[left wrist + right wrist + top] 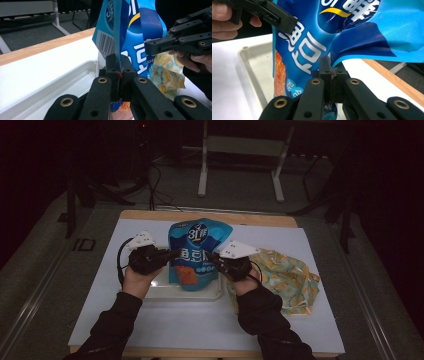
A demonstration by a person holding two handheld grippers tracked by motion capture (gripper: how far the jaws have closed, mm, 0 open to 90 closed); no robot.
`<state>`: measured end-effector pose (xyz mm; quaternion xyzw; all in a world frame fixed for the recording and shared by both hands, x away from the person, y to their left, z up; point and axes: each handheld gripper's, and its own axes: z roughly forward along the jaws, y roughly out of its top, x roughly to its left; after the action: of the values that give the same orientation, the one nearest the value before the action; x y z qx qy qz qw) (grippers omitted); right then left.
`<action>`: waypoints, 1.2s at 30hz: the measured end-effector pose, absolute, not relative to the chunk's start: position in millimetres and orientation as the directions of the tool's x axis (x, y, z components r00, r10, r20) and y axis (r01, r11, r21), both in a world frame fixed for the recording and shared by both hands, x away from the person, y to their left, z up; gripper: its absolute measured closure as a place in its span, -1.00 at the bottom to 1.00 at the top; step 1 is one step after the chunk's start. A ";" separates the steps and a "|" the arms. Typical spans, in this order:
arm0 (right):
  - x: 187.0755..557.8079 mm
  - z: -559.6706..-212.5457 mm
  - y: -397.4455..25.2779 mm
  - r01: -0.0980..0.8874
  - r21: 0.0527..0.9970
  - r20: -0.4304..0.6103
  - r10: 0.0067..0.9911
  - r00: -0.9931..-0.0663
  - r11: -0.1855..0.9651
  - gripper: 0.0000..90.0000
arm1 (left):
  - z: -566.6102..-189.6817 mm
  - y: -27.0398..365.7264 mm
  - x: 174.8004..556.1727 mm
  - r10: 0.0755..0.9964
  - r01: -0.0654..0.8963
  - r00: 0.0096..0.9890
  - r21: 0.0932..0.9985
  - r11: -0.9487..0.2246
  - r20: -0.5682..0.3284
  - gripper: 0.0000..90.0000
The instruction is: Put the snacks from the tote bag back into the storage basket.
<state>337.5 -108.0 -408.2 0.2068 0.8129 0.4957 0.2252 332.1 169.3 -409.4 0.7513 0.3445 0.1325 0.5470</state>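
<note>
1. The blue snack bag [196, 251] is held upright over the clear tray [162, 291] at the table's centre, pinched at its two side edges.
2. The left gripper [172, 254] is clamped shut on the bag's edge at 9 o'clock; in the left gripper view the jaws are seen closed on the seam beside the barcode [107, 45].
3. The right gripper [212, 257] is likewise closed on the edge at 3 o'clock, the film being nipped between its jaws in the right gripper view.
4. A slip is judged possible: only thin, glossy film is caught, so the bag could be dropped if either grip is loosened.
5. If the grippers are pulled apart unevenly, the film could be torn or the contents spilled past the tray.
6. The bag is seen as glossy blue with white lettering, an orange food picture low down, and creases near the right pinch.
7. A yellow patterned cloth bag [287, 275] lies at 4 o'clock, well clear.
</note>
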 end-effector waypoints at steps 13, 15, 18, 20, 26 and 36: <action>343.0 -424.9 -109.7 0.140 0.895 -0.141 0.566 -0.812 0.424 0.98 | -431.3 168.7 339.2 0.653 0.374 0.733 0.915 -0.153 -0.190 0.98; 343.3 -427.1 -110.0 0.139 0.895 -0.141 0.563 -0.814 0.425 0.98 | -433.8 169.0 339.3 0.650 0.370 0.736 0.916 -0.152 -0.190 0.98; 343.7 -429.1 -109.7 0.139 0.895 -0.139 0.562 -0.815 0.423 0.98 | -436.6 169.5 339.0 0.649 0.360 0.739 0.921 -0.151 -0.183 0.98; 344.0 -430.4 -109.5 0.136 0.895 -0.142 0.561 -0.816 0.425 0.98 | -438.8 170.2 339.4 0.646 0.362 0.739 0.921 -0.142 -0.191 0.98; 344.1 -434.6 -110.2 0.152 0.893 -0.128 0.561 -0.818 0.425 0.98 | -443.0 171.5 338.7 0.639 0.373 0.742 0.916 -0.146 -0.201 0.97; 337.5 -436.2 -110.2 0.135 0.895 -0.130 0.539 -0.833 0.425 0.98 | -446.5 176.6 327.6 0.637 0.366 0.748 0.916 -0.161 -0.187 0.94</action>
<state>337.5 -110.2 -436.2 0.2056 0.8191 0.4953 0.2036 327.6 176.6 -446.5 0.7520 0.3336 0.1218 0.5553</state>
